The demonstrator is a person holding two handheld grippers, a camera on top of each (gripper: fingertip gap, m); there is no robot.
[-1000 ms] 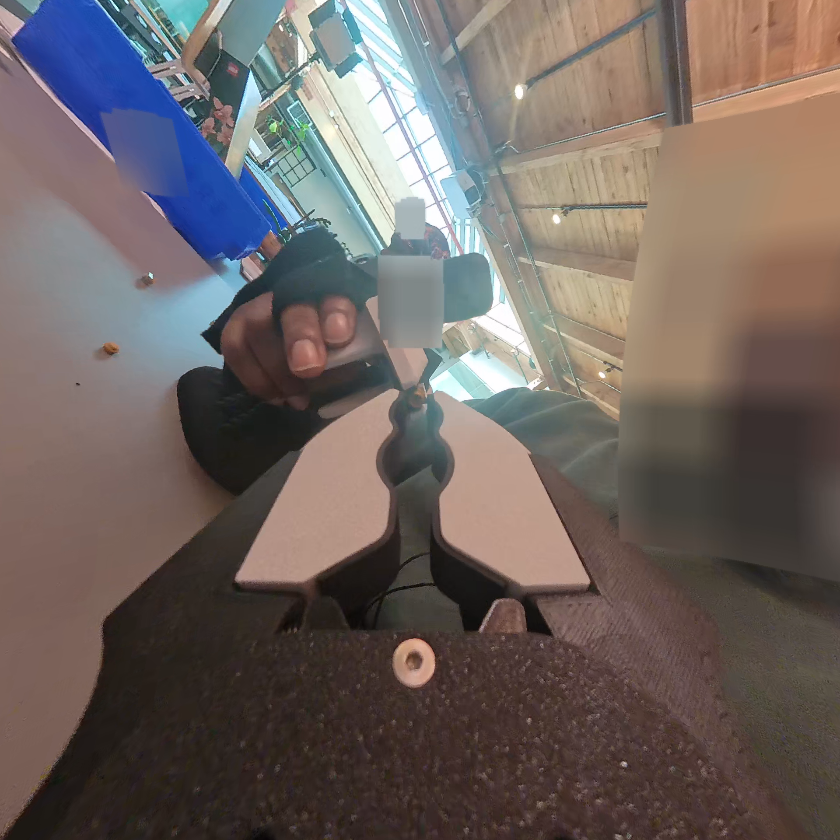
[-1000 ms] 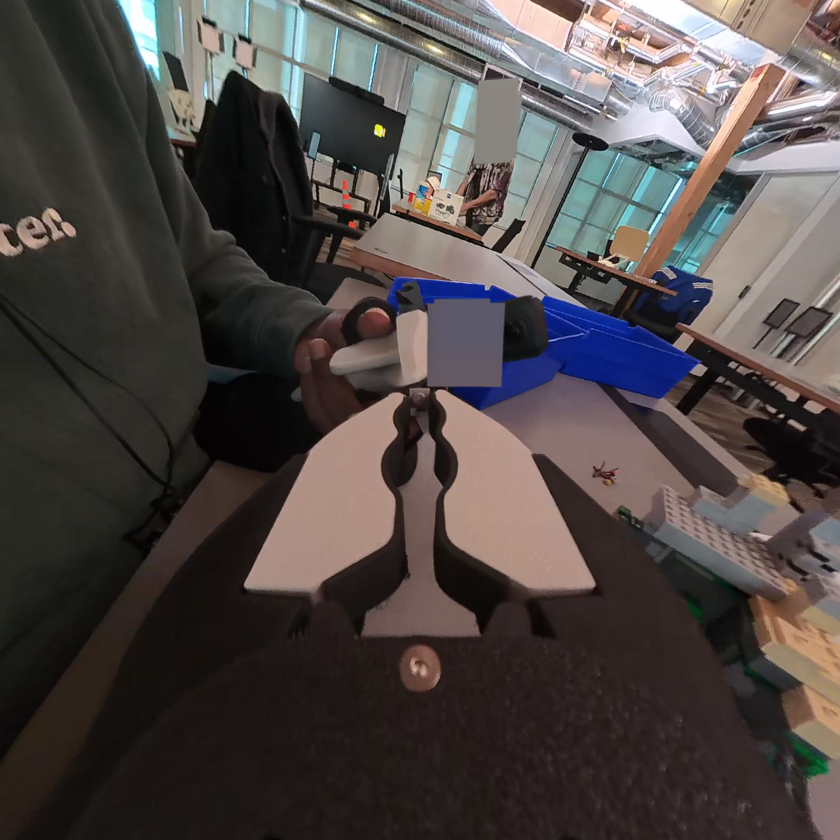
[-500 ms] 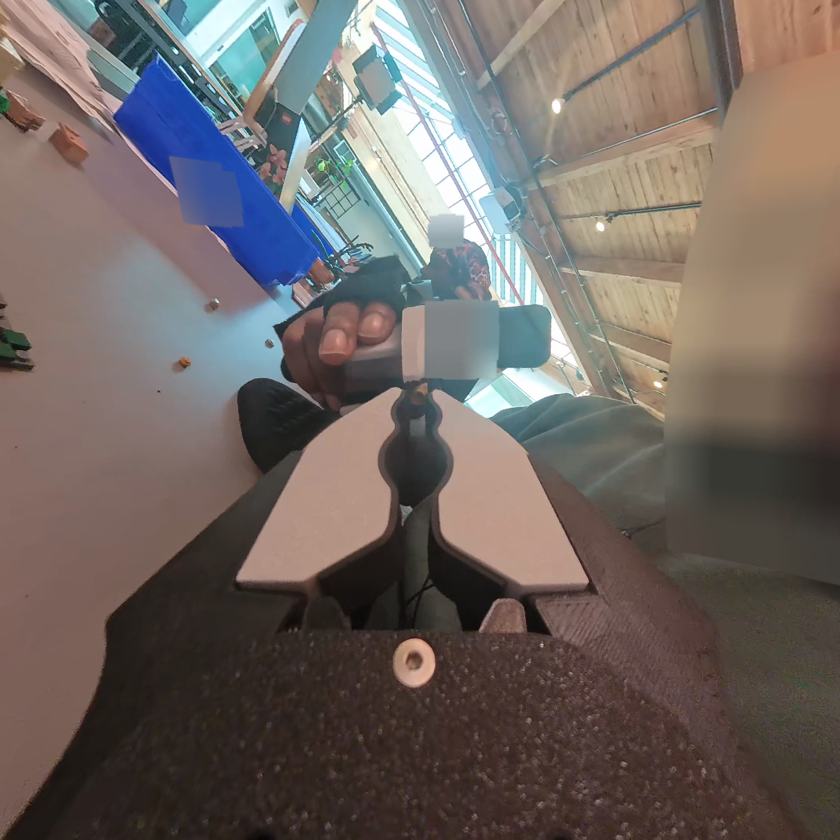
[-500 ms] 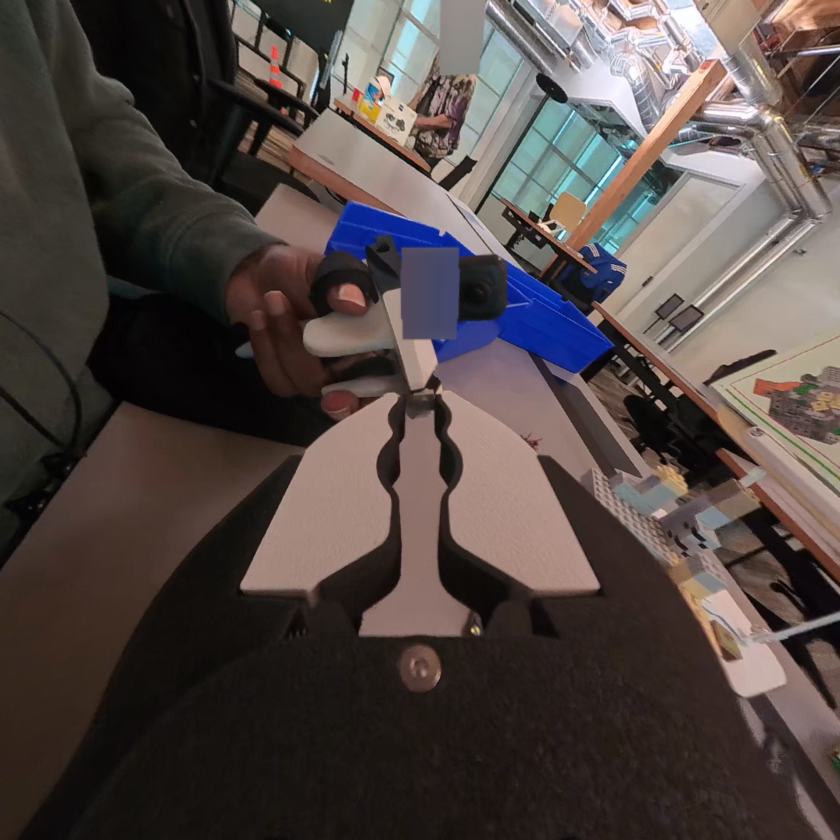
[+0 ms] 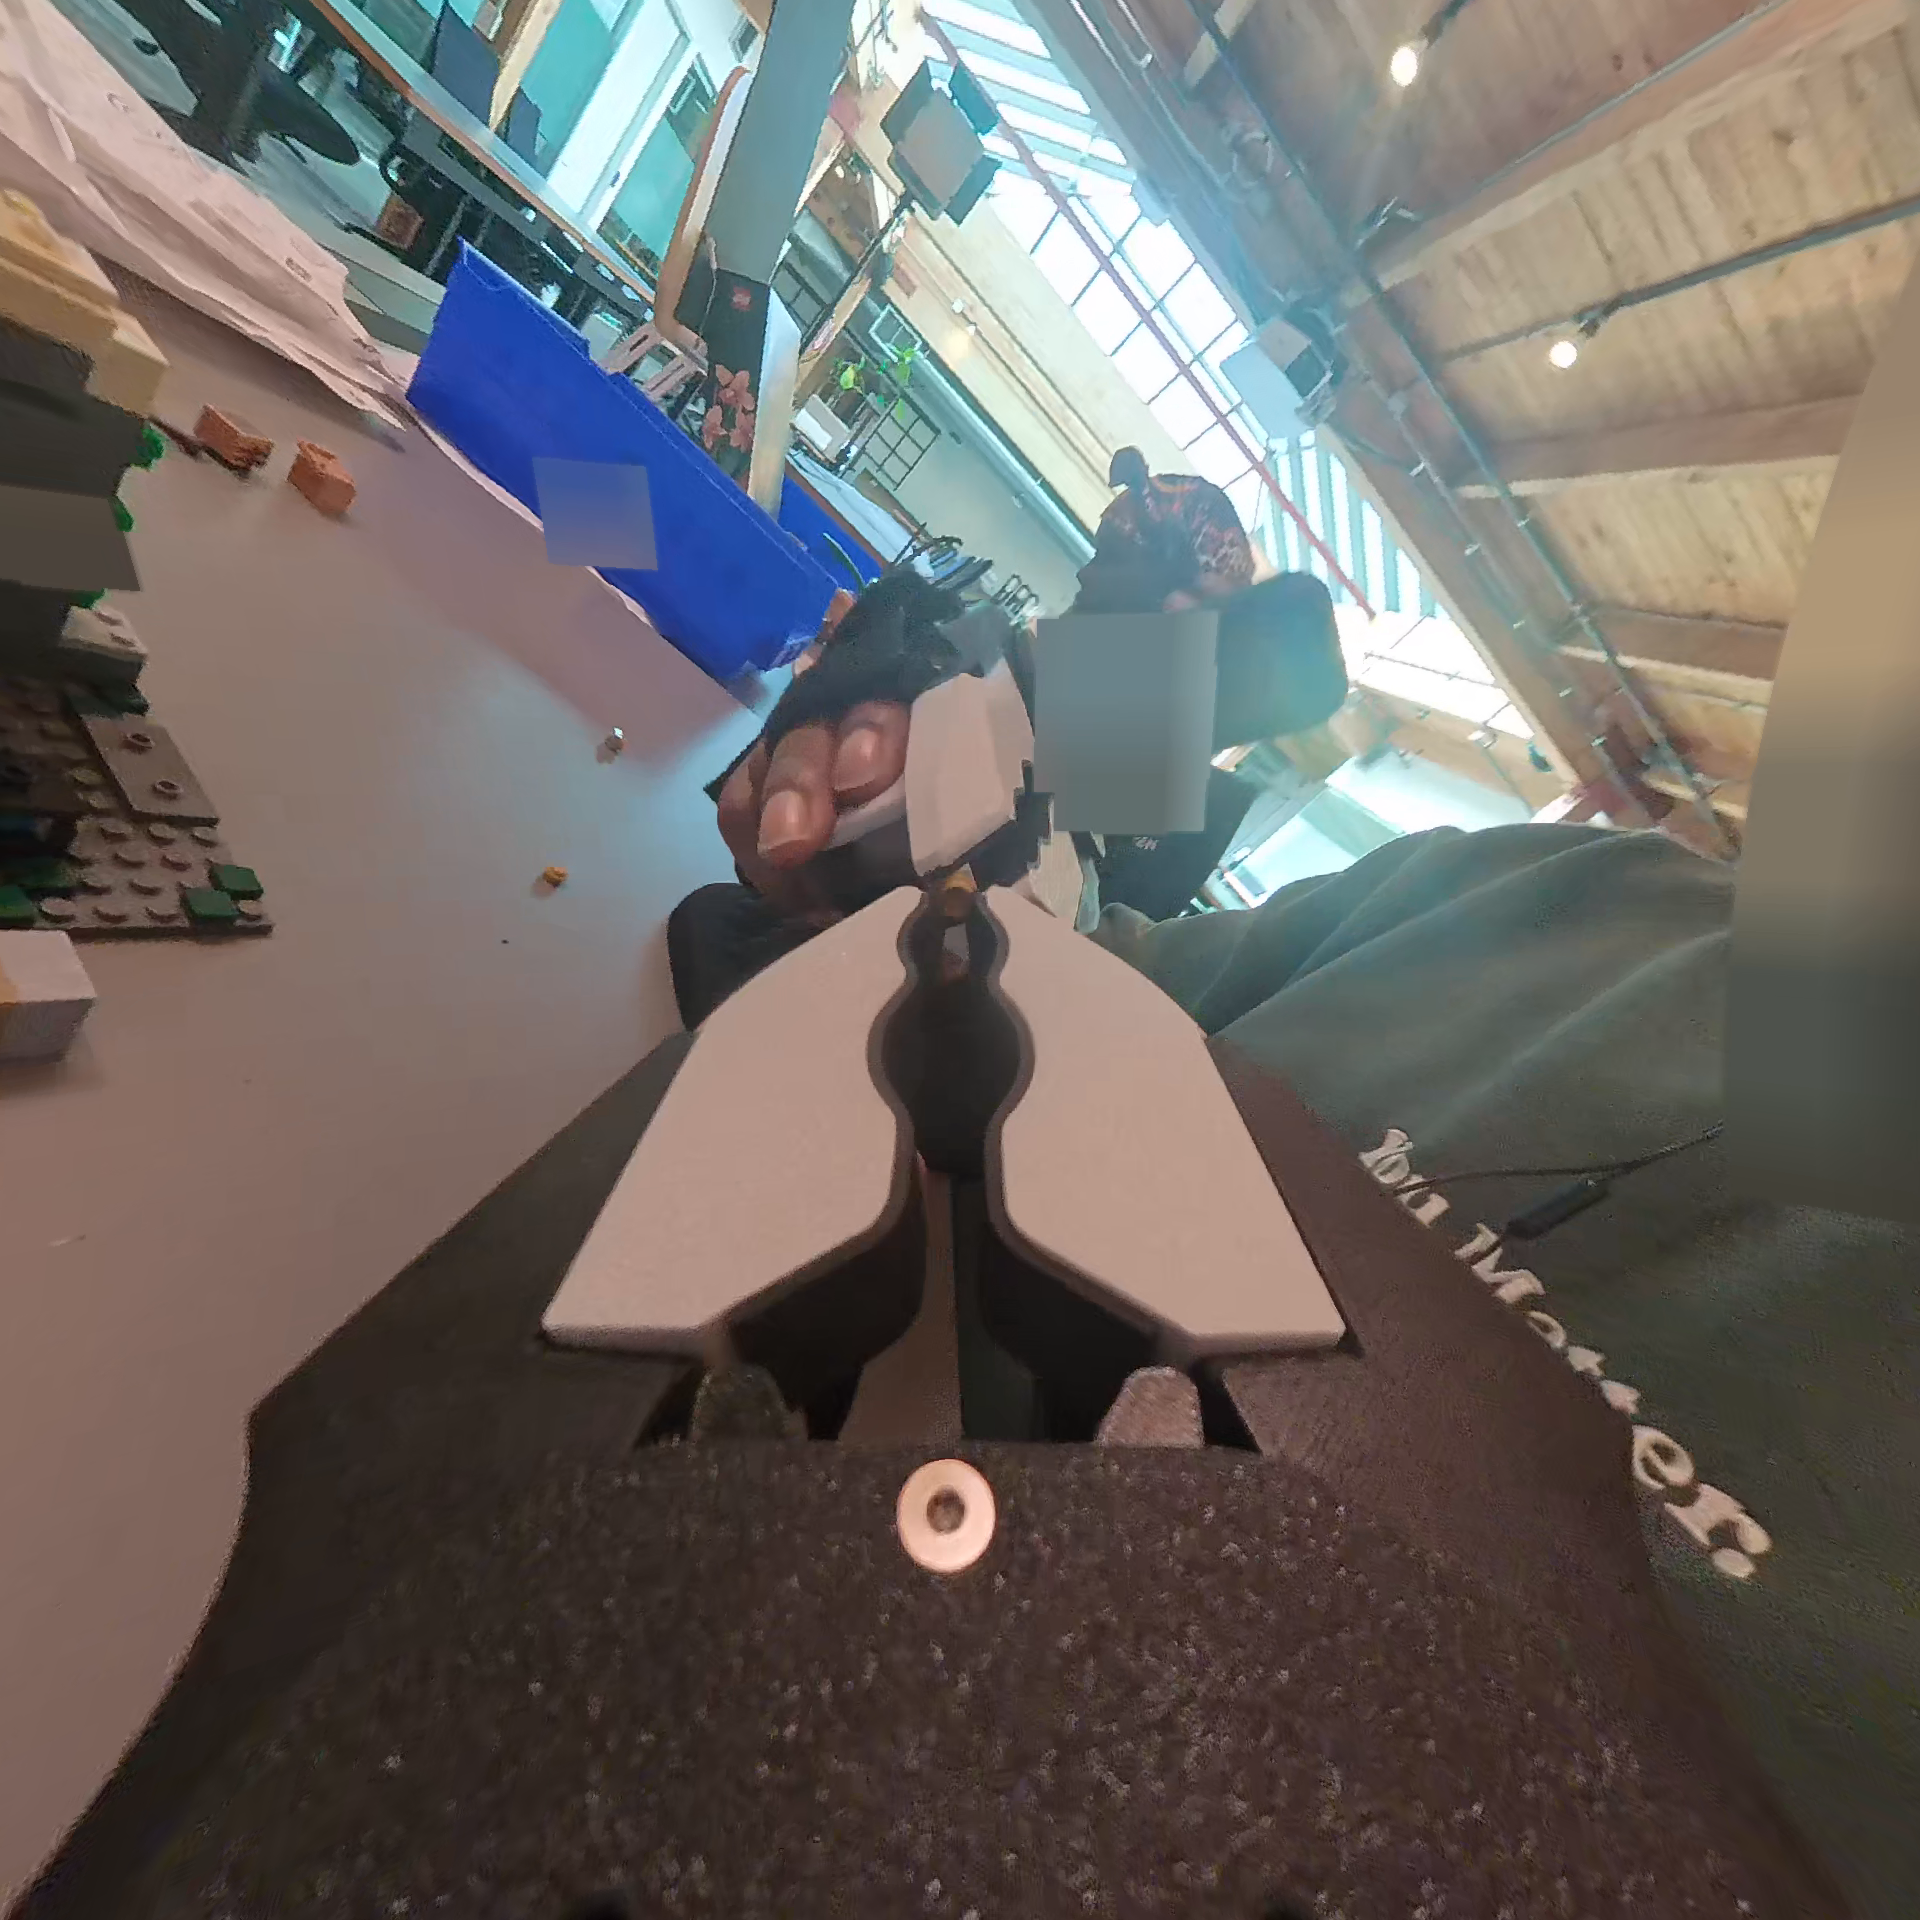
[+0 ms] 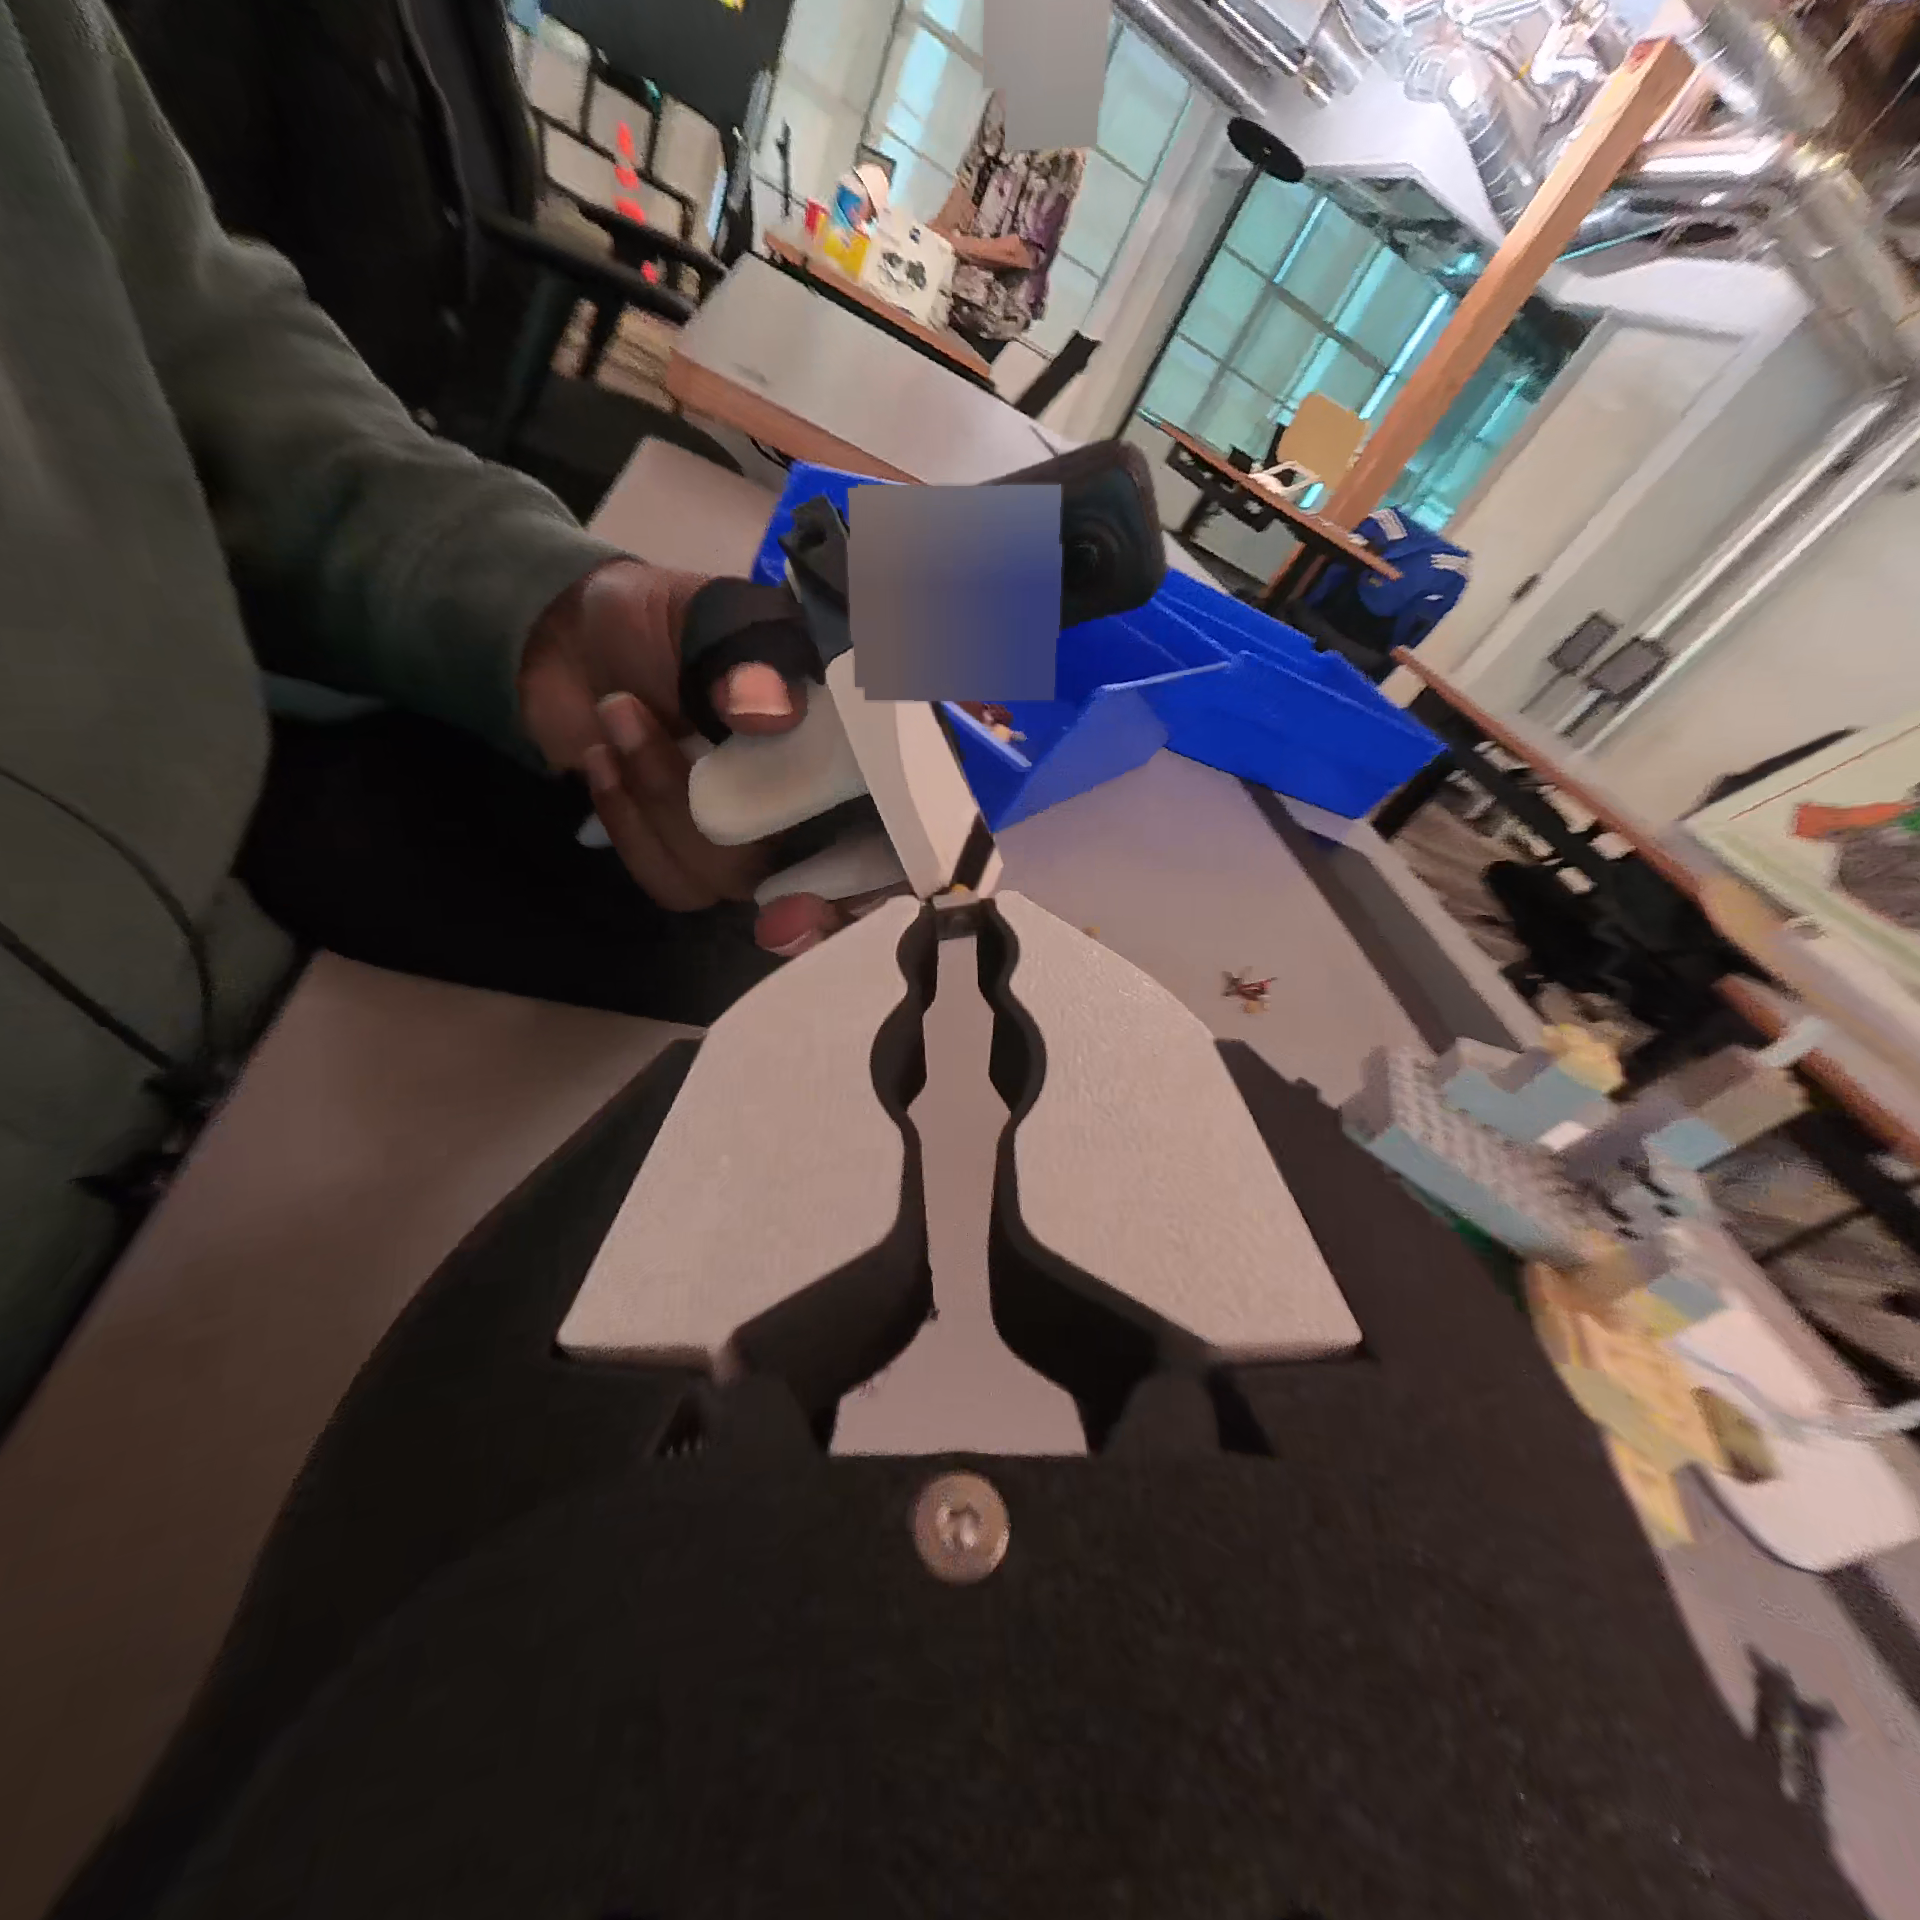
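My two grippers meet tip to tip above the grey table [image 5: 343, 1039]. In the left wrist view my left gripper [image 5: 952, 906] is shut on a tiny tan piece [image 5: 954, 891]. The right gripper's white fingers [image 5: 961, 774] point at it, held by a hand [image 5: 800, 800]. In the right wrist view my right gripper [image 6: 954, 914] is shut on a small grey piece [image 6: 954, 923]. The left gripper's white fingers [image 6: 914, 790] come down onto it, with a speck of the tan piece [image 6: 964, 890] at their tips. The two pieces touch.
A brick model on a dark baseplate [image 5: 135, 831] stands at the left; it also shows blurred in the right wrist view [image 6: 1538, 1153]. Blue bins [image 5: 623, 520] [image 6: 1226, 707] sit behind. Loose bricks [image 5: 320, 476] and a tiny piece [image 6: 1250, 985] lie on the table. The person's green sweater [image 5: 1507, 1039] is close. My two grippers' fingertips are within a few centimetres of each other.
Both grippers stayed shut and tip to tip while swinging together. The left view turned so the brick model and baseplate came into sight. The left gripper's fingers now stand steeper in the right view.
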